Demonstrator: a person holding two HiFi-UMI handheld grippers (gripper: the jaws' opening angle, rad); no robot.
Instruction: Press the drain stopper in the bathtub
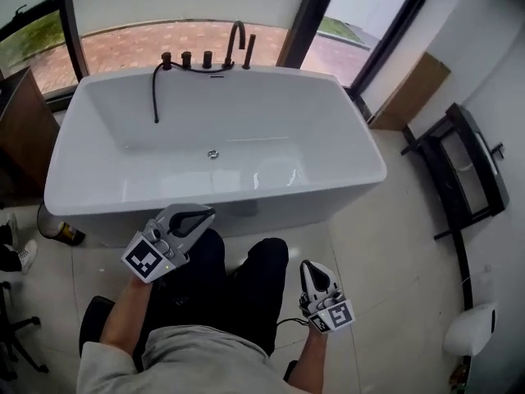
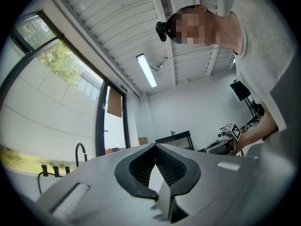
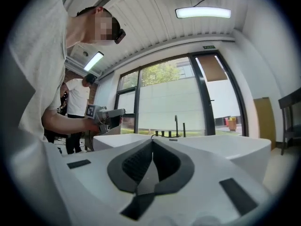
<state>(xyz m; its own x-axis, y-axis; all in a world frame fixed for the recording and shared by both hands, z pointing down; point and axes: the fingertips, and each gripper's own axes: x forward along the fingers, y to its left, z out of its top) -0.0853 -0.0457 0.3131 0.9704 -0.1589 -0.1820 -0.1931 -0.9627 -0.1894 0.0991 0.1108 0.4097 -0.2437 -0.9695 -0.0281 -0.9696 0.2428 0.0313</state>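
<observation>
The white bathtub (image 1: 98,195) stands in front of me, and the small round chrome drain stopper (image 1: 212,153) sits on its floor near the middle. My left gripper (image 1: 207,213) is held over my lap just short of the tub's near rim, with its jaws shut and nothing between them. My right gripper (image 1: 308,265) is lower and further right beside my knee, also shut and holding nothing. In the left gripper view the jaws (image 2: 154,145) meet at their tips. The right gripper view shows its jaws (image 3: 152,141) closed and pointing toward the tub (image 3: 225,147).
Black taps, a spout and a hand-shower hose (image 1: 209,58) line the tub's far rim. A dark metal rack (image 1: 459,171) stands to the right and a wooden cabinet (image 1: 20,130) to the left. A bottle (image 1: 61,232) lies on the floor. Another person (image 3: 77,102) stands behind.
</observation>
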